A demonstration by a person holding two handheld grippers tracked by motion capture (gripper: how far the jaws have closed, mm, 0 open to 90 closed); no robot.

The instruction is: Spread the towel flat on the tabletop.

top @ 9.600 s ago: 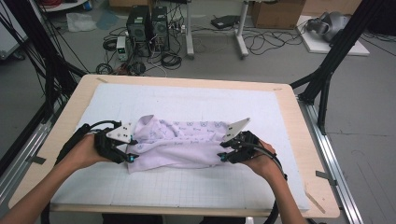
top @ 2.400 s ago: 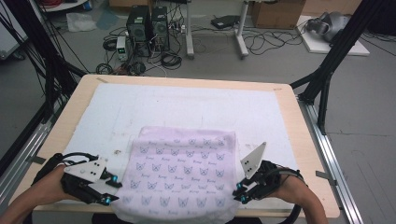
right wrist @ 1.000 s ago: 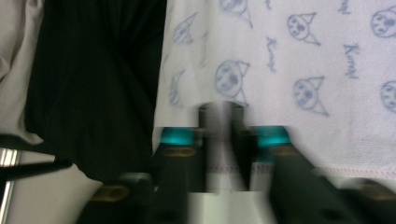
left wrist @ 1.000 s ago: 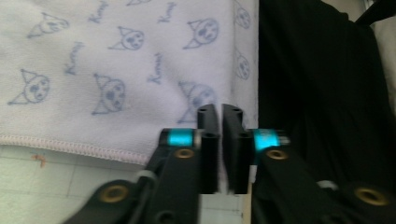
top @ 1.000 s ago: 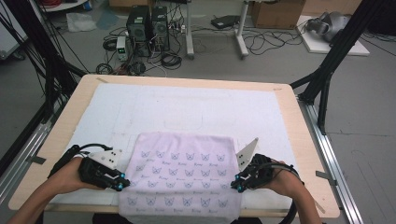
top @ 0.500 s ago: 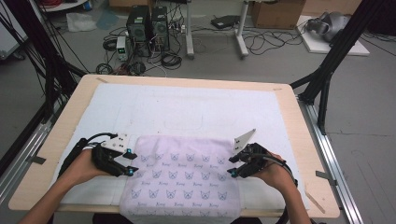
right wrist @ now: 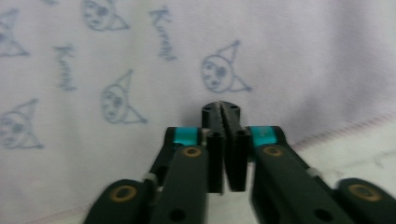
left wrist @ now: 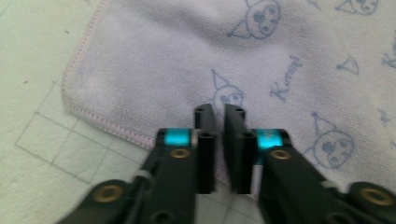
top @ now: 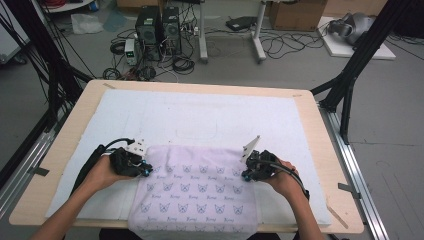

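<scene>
Towel [top: 192,192] work at the bench [top: 320,145]: the left gripper [top: 141,169] and the right gripper [top: 248,174] sit at the cloth's 2 far corners, each with its jaws drawn together. In the left gripper view the left gripper's jaws, which have just been closing, stand a narrow slit apart over the towel near its stitched corner; whether a pinch of fabric lies between them cannot be told. In the right gripper view the right gripper's jaws, also just closed, meet at their tips above the printed cloth, just inside the hem, and again no fold between them can be made out. The placement looks deliberate: 1 gripper at each far corner lets the person keep the cloth taut and square, probably to spread it flat or start a fold. The towel is pale lilac terry with a pink stitched border, printed with rows of small pointed-eared cartoon faces and a scripted word. It lies smooth on the white gridded mat [top: 200,120] at the middle of the bench's near edge, its near end hanging over that edge, both hands resting on the mat just outside it.
</scene>
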